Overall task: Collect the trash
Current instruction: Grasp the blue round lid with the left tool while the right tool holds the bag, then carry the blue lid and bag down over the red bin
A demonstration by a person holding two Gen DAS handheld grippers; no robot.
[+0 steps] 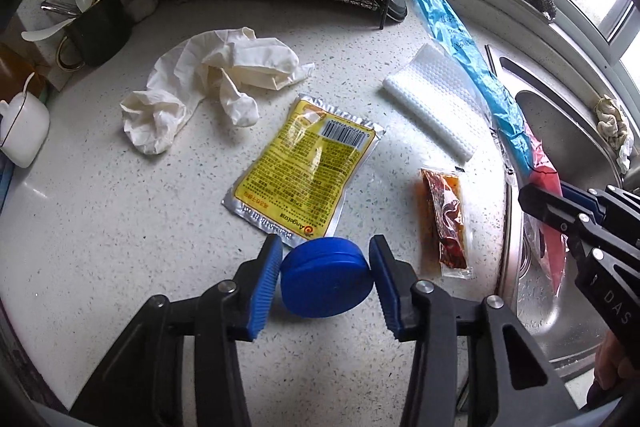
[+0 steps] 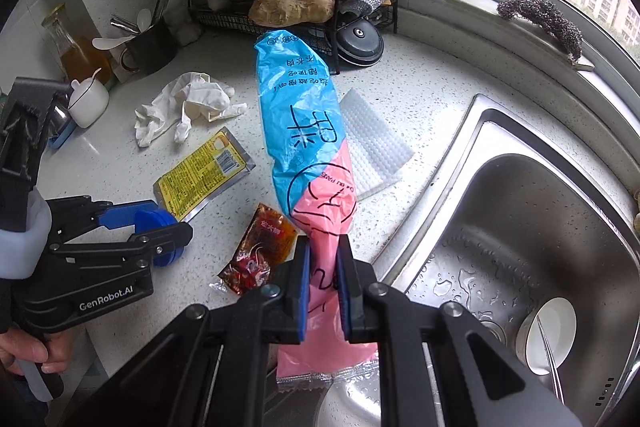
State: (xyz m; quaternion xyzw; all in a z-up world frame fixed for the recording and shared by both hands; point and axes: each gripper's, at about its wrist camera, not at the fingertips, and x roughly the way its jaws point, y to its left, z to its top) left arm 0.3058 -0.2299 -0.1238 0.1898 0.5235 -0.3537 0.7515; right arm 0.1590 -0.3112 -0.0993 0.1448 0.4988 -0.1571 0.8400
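Trash collecting is mid-pickup: the left hand-held gripper (image 1: pixel 324 281) is straddling a blue cap (image 1: pixel 325 277) on the tabletop (image 1: pixel 100 227), pads not yet pressing. The right hand-held gripper (image 2: pixel 323 287) is pinching a pink-and-blue bag (image 2: pixel 304 131). Next, squeezing the cap firmly, then lifting.

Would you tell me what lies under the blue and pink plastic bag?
Under the blue and pink bag, a white dimpled pad shows at its right side, lying on the speckled counter. How far the pad extends beneath the bag is covered.
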